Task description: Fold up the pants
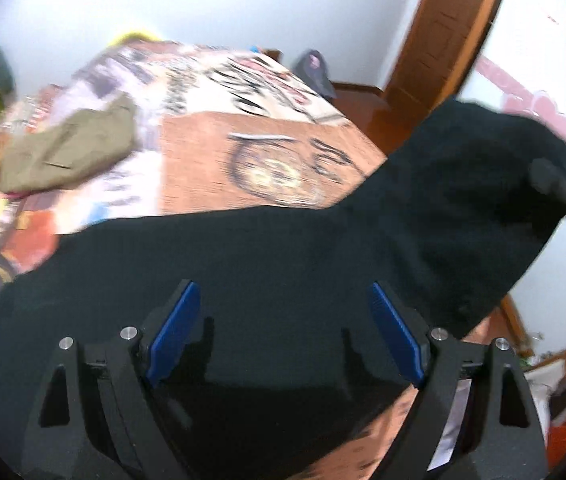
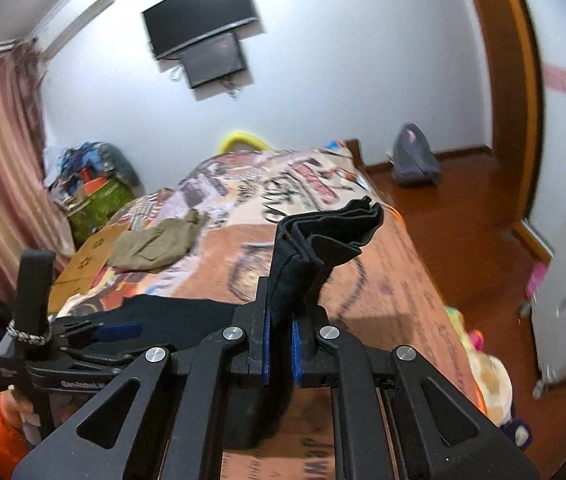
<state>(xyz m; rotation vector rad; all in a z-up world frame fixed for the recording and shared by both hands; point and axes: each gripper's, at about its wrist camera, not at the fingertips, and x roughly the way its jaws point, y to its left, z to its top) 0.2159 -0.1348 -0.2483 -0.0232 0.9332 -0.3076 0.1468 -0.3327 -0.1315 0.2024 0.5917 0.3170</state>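
Two tools share the soft black cloth pants (image 1: 283, 264): the right tool (image 2: 279, 344) pinches a bunched, layered end, apparently to carry it over for a fold. The left tool (image 1: 283, 332) is spread wide above the pants, which drape limply over the print-covered bed (image 2: 383, 272).

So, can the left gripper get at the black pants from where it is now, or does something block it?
Probably yes. The left gripper is open and the black pants spread right in front of it, with nothing between them. The right gripper pinches one bunched end, held up off the bed.
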